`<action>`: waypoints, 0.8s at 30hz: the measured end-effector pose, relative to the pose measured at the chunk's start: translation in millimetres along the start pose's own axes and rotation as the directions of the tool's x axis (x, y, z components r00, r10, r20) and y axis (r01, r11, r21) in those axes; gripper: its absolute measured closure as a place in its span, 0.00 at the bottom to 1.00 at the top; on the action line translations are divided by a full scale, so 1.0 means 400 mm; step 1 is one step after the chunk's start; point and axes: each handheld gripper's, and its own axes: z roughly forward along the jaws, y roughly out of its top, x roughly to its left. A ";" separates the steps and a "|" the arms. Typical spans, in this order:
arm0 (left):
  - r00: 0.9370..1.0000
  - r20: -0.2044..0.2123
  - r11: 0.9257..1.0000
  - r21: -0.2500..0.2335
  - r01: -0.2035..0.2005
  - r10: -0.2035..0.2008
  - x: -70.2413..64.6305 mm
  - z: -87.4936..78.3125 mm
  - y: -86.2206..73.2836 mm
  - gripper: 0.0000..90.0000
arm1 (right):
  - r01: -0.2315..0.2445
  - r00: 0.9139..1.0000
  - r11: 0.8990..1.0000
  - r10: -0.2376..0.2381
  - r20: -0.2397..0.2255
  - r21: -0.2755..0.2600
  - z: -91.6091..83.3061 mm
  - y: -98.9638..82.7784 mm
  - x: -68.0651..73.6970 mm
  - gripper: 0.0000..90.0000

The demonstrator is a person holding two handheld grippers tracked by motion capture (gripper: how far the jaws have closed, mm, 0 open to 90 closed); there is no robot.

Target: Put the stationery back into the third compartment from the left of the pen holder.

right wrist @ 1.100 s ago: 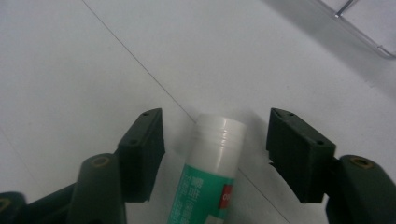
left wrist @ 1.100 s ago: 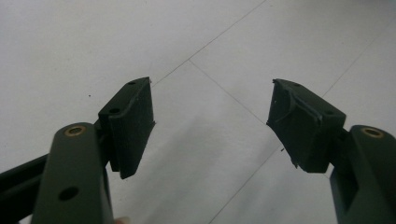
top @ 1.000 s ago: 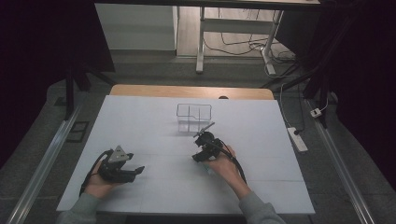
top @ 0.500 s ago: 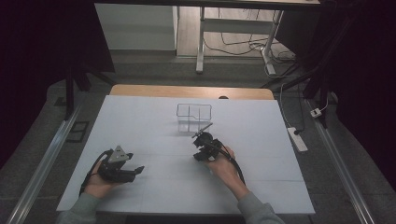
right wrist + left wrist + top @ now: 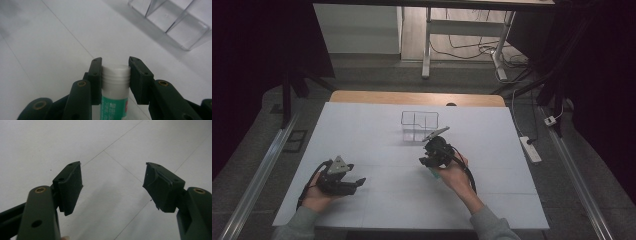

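Observation:
My right gripper (image 5: 115, 65) is shut on a glue stick (image 5: 115, 80) with a white ribbed cap and a green label; its jaws have just been closing on the cap end. In the high view, the right gripper (image 5: 427, 160) hangs a little above the white table near its middle, just in front of a clear plastic organizer (image 5: 419, 125). My left gripper (image 5: 113, 173) is open with nothing between its jaws. It rests low over the table at the front left (image 5: 357, 183).
The clear organizer (image 5: 172, 22) has divided compartments and lies up and to the right of the held glue stick. The white table top (image 5: 377, 135) has a wooden far edge. A power strip (image 5: 530, 149) lies on the floor to the right.
The right gripper has risen slightly off the table, and its hand has shifted a little. The left hand and gripper have stayed put.

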 end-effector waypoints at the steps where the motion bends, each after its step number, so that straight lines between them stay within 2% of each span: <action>1: 1.000 0.000 1.000 0.000 0.000 0.000 0.000 0.000 0.000 0.34 | -0.002 1.000 1.000 0.002 0.001 -0.011 -0.007 0.001 -0.002 0.71; 4: 1.000 -0.001 1.000 0.001 -0.001 0.001 0.000 0.000 0.000 0.34 | -0.008 1.000 0.998 0.008 0.008 -0.061 -0.034 0.004 -0.007 0.71; 13: 1.000 -0.002 1.000 -0.001 0.001 -0.001 0.001 0.000 -0.001 0.34 | -0.019 1.000 0.989 0.022 0.015 -0.150 -0.080 0.009 -0.017 0.71; 24: 1.000 0.002 1.000 -0.005 -0.006 0.006 0.000 0.000 -0.001 0.34 | -0.033 0.999 0.966 0.038 0.014 -0.256 -0.120 0.009 -0.028 0.71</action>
